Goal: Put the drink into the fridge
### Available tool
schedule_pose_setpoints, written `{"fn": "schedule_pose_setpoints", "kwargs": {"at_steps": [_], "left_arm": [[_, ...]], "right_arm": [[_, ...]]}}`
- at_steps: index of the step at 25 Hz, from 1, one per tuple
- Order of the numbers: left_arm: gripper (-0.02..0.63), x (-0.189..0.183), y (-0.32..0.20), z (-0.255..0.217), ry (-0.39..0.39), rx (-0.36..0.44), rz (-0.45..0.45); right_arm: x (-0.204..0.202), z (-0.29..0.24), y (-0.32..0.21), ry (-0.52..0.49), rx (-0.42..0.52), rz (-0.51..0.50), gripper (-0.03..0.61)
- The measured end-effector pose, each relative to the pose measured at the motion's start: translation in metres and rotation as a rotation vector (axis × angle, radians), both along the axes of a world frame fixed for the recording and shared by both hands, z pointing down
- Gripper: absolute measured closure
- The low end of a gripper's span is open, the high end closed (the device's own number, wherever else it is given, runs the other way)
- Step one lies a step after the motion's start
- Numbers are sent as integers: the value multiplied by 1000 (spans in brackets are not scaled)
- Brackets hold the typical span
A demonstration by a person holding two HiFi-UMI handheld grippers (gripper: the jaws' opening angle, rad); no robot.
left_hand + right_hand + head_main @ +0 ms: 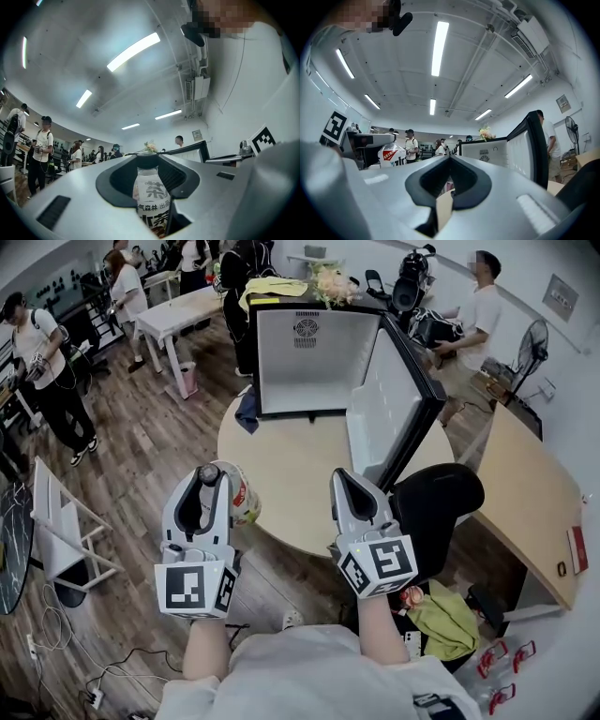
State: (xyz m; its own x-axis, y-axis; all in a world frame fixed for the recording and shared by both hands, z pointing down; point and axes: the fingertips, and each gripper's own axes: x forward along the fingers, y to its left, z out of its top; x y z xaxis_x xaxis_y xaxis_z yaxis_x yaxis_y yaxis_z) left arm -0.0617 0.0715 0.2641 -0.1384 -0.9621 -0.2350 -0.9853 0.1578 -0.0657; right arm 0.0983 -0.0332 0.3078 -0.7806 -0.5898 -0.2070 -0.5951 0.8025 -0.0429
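The drink is a clear bottle [151, 194] with a dark cap and a white printed label. It stands upright between the jaws of my left gripper [148, 160], which is shut on it. In the head view the left gripper [212, 476] holds the bottle [244, 499] at the near left edge of the round table. My right gripper [343, 480] is shut with nothing in it, over the table's near right edge. The small fridge [305, 352] stands open at the back of the table, its door [394, 404] swung out to the right. The right gripper view also shows my right gripper [450, 158], the fridge [485, 151] and the bottle [391, 154].
The round beige table [291, 474] carries the fridge. A black office chair [436, 507] stands just right of my right gripper. A second wooden table [525, 493] is further right. Several people stand around the room. A white folding frame [56, 521] stands on the floor at left.
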Motion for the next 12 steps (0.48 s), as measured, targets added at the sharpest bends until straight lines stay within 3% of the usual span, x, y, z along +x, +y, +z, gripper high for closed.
{"fn": "schedule_pose_setpoints", "kwargs": {"at_steps": [12], "left_arm": [[474,-27,-64,6,12,-23,9]], "right_arm": [[-32,17,-62,9,-47,-12,569]]}}
